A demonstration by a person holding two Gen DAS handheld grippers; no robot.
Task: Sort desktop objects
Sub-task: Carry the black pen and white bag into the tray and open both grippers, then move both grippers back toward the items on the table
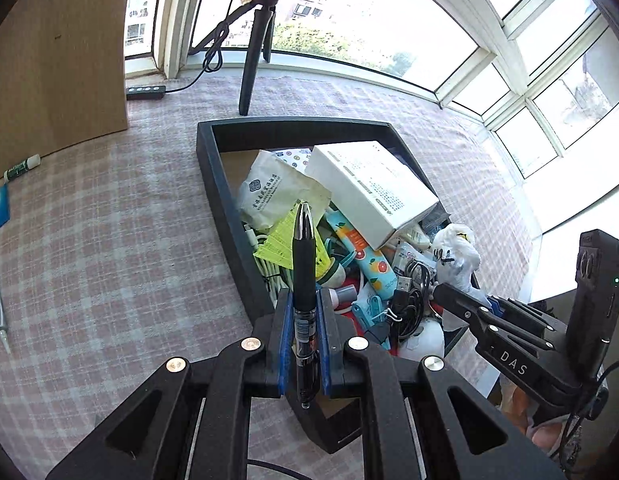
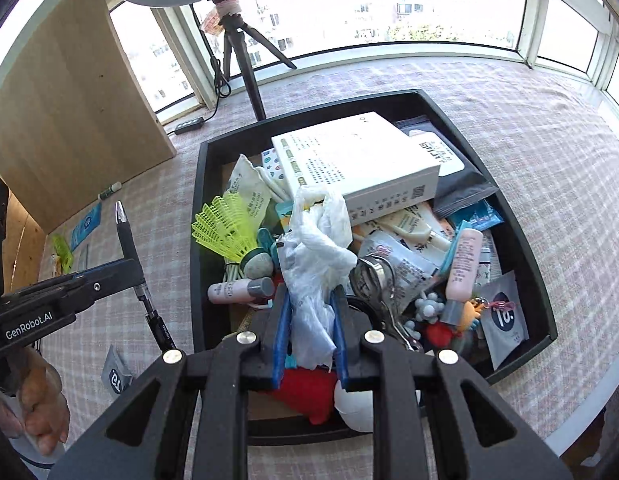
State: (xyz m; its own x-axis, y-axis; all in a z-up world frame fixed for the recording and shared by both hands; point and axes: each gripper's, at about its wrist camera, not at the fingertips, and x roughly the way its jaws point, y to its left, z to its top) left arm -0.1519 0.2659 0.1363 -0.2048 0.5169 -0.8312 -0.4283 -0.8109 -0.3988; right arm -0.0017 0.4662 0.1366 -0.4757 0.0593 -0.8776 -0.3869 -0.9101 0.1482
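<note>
Left wrist view: the left gripper (image 1: 303, 320) clamps a black pen (image 1: 303, 264), long axis along the fingers, tip forward, over the tray's (image 1: 213, 184) near-left edge; bare checked worktop (image 1: 109, 240) lies left.

Right wrist view: the right gripper (image 2: 311, 312) pinches a white plastic bag (image 2: 317, 256) above the crowded tray, with a shuttlecock (image 2: 229, 232) and scissors (image 2: 373, 280) either side.

Black pen (image 1: 303, 276) with silver tip, upright, clamped between the blue pads of the left gripper (image 1: 303, 312), tip pointing away, over the checked cloth by the tray's left wall. Crumpled white plastic bag (image 2: 315, 264) pinched in the right gripper (image 2: 311, 308), lifted above the clutter. Black tray (image 2: 197, 216) packed full: white box (image 2: 357, 160) tilted on top, yellow shuttlecock (image 2: 229, 232), pink bottle (image 2: 463, 264), scissors (image 2: 375, 280), sachets, cables.
</note>
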